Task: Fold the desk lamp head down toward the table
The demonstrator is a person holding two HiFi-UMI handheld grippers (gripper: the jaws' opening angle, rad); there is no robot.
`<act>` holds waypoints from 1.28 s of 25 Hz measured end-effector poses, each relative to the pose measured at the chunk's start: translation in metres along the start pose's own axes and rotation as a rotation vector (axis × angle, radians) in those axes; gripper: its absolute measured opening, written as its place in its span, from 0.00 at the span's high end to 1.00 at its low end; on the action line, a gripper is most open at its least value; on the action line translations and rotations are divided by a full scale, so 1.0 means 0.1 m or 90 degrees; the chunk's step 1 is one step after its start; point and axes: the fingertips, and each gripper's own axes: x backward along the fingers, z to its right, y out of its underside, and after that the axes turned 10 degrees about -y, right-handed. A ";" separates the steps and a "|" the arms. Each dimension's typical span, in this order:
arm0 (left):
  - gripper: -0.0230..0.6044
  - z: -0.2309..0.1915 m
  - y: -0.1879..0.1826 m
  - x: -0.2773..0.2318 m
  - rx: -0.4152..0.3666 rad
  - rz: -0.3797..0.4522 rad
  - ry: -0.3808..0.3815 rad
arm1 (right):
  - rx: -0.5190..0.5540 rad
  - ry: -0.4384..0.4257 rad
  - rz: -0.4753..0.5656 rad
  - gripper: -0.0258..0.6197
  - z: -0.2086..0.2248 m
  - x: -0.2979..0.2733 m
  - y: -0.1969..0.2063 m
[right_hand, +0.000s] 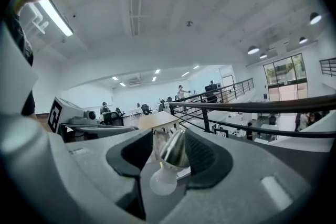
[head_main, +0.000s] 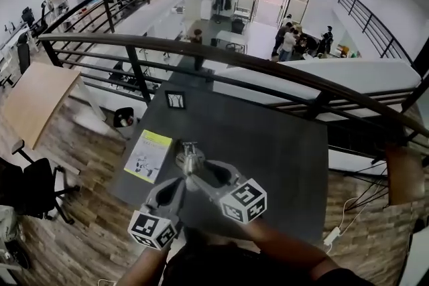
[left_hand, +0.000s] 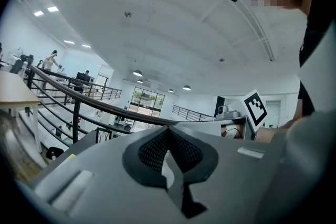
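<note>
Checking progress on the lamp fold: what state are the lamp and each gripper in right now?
Lamp head: tilted down, bulb lowest, standing between the right jaws.
Right gripper: open, not clamped.
Left gripper: shut, empty.

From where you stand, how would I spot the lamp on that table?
Find the dark grey table beside the curved black railing. Toward its near edge stands the lamp, right of a flat leaflet. It alone is shiny silver metal, a small cone with a white bulb.
</note>
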 end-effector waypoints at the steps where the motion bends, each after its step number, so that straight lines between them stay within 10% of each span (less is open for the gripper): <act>1: 0.96 -0.05 -0.01 -0.04 0.000 0.001 0.006 | -0.004 0.008 -0.003 0.67 0.04 -0.05 0.01; 32: 0.96 -0.45 0.08 -0.38 0.006 -0.070 0.163 | 0.014 0.110 -0.026 0.63 0.07 -0.28 0.13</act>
